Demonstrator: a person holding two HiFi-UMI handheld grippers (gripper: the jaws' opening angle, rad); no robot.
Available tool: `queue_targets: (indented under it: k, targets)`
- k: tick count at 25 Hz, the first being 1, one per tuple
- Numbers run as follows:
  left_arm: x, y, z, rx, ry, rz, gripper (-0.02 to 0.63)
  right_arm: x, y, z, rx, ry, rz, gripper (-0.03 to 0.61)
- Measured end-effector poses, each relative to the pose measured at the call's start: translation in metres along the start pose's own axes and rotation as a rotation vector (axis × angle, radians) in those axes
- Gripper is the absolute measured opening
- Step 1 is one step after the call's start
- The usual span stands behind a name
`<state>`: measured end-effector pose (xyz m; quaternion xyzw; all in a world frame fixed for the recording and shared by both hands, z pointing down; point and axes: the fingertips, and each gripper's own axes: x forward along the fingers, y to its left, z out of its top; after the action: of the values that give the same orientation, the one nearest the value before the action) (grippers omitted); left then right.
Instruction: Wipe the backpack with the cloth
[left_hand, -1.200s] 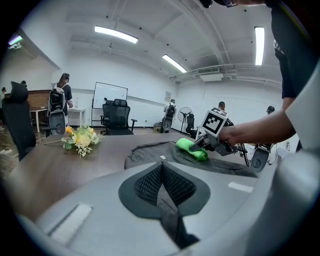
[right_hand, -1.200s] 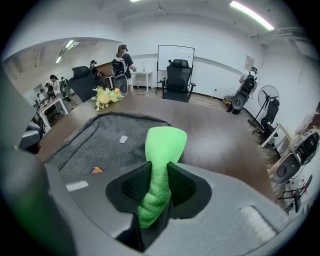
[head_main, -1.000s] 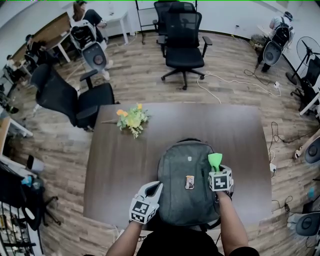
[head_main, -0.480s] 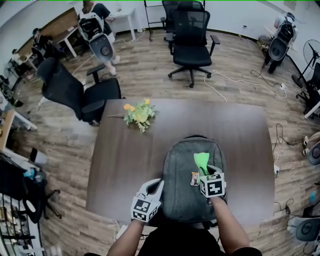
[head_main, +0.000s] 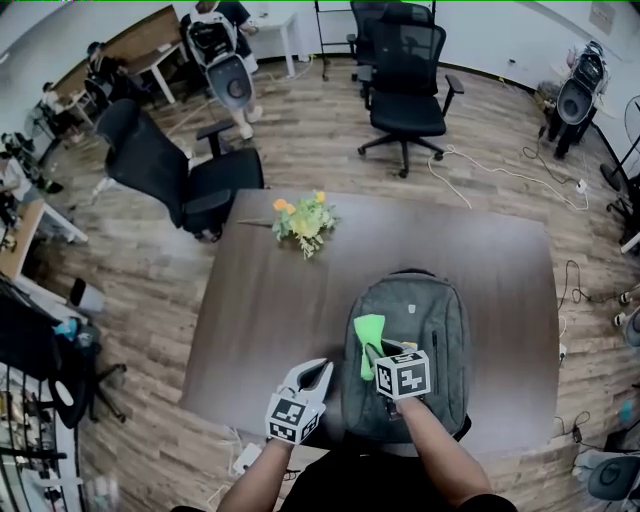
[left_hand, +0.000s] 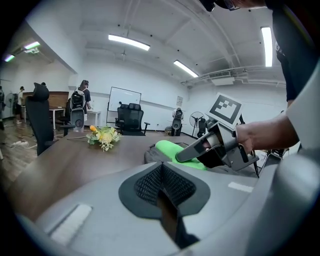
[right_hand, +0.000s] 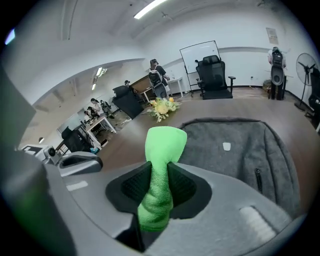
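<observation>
Right gripper view: pinching a fuzzy bright-green cloth (right_hand: 161, 150) between the ribbed black fingers (right_hand: 135, 185) of the right gripper (right_hand: 159, 175), with the cloth bunched into a roll and its rounded end poking out ahead. Just beyond, flat on the dark brown desk (head_main: 265, 300): a grey woven-fabric backpack (right_hand: 240, 150), rounded at the top, with a dark zip and a small pale badge (right_hand: 227, 146) too small to read. Seen from the head view, cloth over the backpack's near left part. Mesh-textured fingers of the left gripper (left_hand: 161, 172) pressed together on nothing, beside the backpack's left edge. Black-and-white square markers on both cubes.
</observation>
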<state>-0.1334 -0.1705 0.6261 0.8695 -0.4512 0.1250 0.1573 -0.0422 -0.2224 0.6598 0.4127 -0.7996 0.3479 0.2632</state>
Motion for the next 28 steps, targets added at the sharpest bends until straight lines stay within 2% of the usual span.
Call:
queue_targets:
  k: [5, 11, 21, 28]
  targets:
    - [-0.012, 0.01, -0.003, -0.019, 0.002, 0.024, 0.02, 0.015, 0.03, -0.008, 0.005, 0.036, 0.058, 0.098]
    - [-0.022, 0.012, -0.006, -0.028, -0.005, 0.032, 0.02, 0.023, 0.025, -0.022, -0.002, 0.066, 0.037, 0.097]
    - [-0.022, 0.007, -0.007, -0.024, -0.003, 0.006, 0.02, 0.009, -0.012, -0.04, -0.046, 0.135, -0.112, 0.097]
    - [-0.009, -0.007, -0.008, -0.008, 0.004, -0.04, 0.02, -0.006, -0.044, -0.051, -0.054, 0.169, -0.206, 0.095]
